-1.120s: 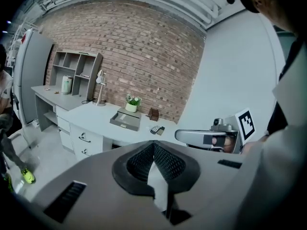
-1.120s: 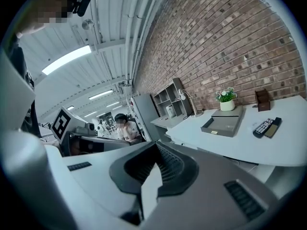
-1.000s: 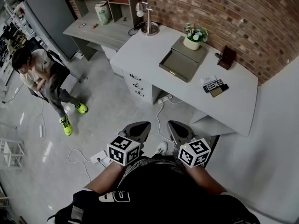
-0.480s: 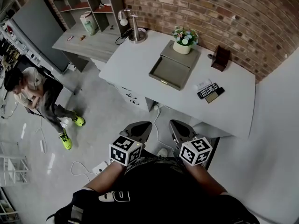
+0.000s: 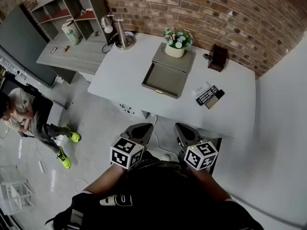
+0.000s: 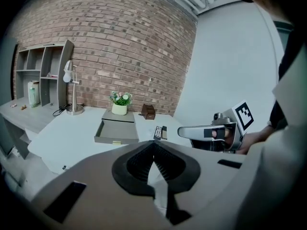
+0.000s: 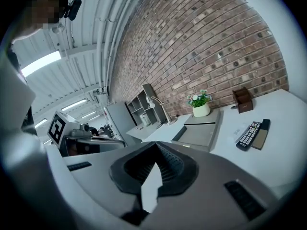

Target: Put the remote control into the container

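The black remote control [image 5: 206, 95] lies on the white desk [image 5: 120, 75], right of centre, with a dark flat card [image 5: 215, 99] beside it. The container, an open grey tray [image 5: 163, 79], sits left of the remote, in front of a potted plant [image 5: 175, 41]. My left gripper [image 5: 144, 127] and right gripper [image 5: 181, 127] are side by side near my body, short of the desk's front edge, both shut and empty. The remote [image 7: 249, 134] and tray [image 7: 199, 133] lie ahead in the right gripper view. The left gripper view also shows the remote [image 6: 157, 132] and tray [image 6: 116, 131].
A brown box [image 5: 217, 57] and a desk lamp [image 5: 122, 32] stand at the desk's back, against a brick wall. A second desk with shelves [image 5: 72, 51] adjoins at the left. A person [image 5: 24, 119] sits on the floor side at far left. Cables trail under the desk.
The desk has come nearer and shifted left in the head view as I step toward it. Both grippers stay shut, side by side in front of me.
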